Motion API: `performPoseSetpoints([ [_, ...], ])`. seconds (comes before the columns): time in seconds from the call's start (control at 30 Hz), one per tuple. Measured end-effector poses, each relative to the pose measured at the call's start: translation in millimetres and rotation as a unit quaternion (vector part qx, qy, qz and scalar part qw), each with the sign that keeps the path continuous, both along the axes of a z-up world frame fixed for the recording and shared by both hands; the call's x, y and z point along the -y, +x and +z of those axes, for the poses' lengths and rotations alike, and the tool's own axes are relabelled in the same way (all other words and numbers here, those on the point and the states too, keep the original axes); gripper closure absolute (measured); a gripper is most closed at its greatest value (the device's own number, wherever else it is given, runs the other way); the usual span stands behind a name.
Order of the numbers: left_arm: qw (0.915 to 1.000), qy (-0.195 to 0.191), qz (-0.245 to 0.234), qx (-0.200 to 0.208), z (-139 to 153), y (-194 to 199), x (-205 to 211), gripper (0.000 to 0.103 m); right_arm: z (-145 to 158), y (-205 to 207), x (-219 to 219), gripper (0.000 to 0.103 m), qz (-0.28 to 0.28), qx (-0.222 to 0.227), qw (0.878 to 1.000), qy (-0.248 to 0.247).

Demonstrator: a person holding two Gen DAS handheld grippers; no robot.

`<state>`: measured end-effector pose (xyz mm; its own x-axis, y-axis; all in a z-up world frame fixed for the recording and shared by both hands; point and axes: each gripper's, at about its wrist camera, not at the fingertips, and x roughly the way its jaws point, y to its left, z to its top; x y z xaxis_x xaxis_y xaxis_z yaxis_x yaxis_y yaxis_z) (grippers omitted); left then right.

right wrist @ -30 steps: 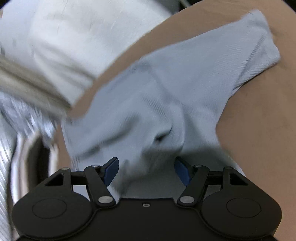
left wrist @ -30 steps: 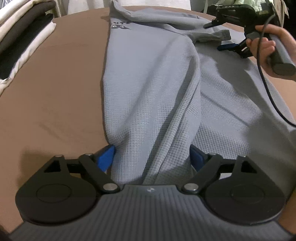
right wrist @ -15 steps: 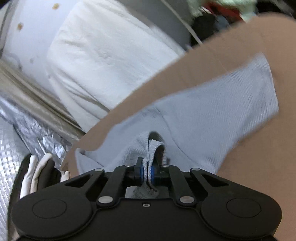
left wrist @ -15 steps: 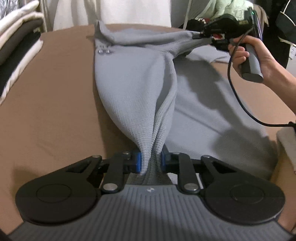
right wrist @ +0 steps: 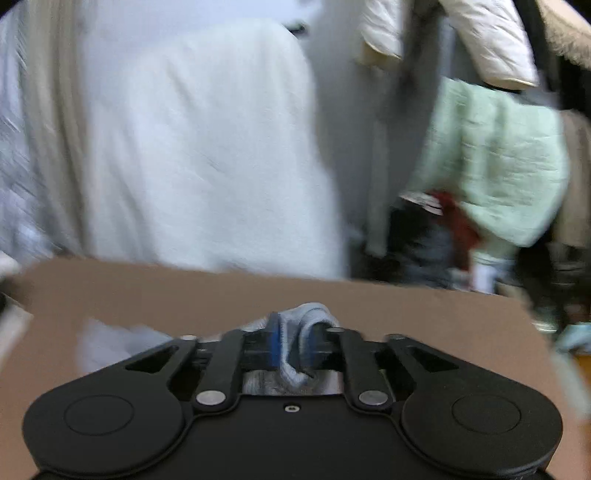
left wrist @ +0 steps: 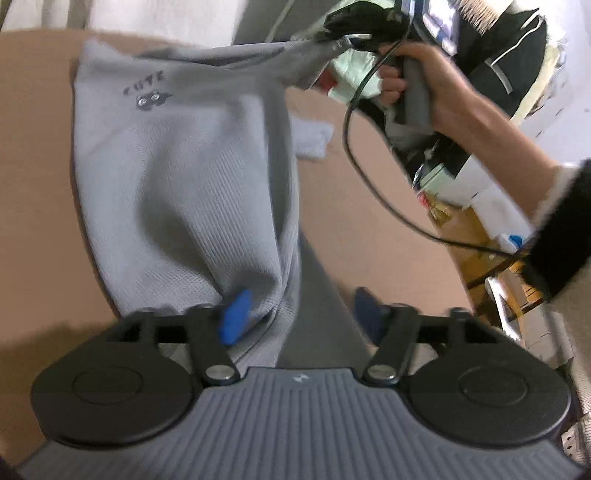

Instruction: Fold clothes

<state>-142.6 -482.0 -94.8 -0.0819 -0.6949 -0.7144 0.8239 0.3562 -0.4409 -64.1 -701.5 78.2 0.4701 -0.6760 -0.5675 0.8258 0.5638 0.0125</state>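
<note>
A grey waffle-knit shirt [left wrist: 177,177] with a small dark print near its top hangs over the brown table [left wrist: 33,155]. My left gripper [left wrist: 299,314] is open; the shirt's lower edge drapes over its left blue pad [left wrist: 236,317] and is not clamped. My right gripper [right wrist: 293,343] is shut on a bunched fold of the grey shirt [right wrist: 306,325]. In the left wrist view the right gripper [left wrist: 347,29] holds the shirt's top corner up at the far right, above the table.
White bedding [right wrist: 207,147] lies beyond the table's far edge [right wrist: 258,273]. Hanging clothes, a pale green one [right wrist: 498,158] among them, are at the back right. A black cable [left wrist: 369,177] trails from the right gripper. Boxes and clutter [left wrist: 487,229] stand off the table's right side.
My left gripper has opened and let go of the shirt's lower edge. My right gripper has lifted its corner higher and tilted up, stretching the shirt across the table.
</note>
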Motion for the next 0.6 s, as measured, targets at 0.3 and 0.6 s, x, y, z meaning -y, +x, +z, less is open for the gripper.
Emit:
performPoseSetpoints([
  [0.3,0.9973,0.045,0.058,0.005,-33,23,-50,0.030,-78,-86,-49,0.058,0.089,0.014,0.984,0.152],
  [0.6,0.9957,0.023,0.078,0.044,19,14,-82,0.030,-28,-121,-85,0.055,0.119,0.150,0.926,0.325],
])
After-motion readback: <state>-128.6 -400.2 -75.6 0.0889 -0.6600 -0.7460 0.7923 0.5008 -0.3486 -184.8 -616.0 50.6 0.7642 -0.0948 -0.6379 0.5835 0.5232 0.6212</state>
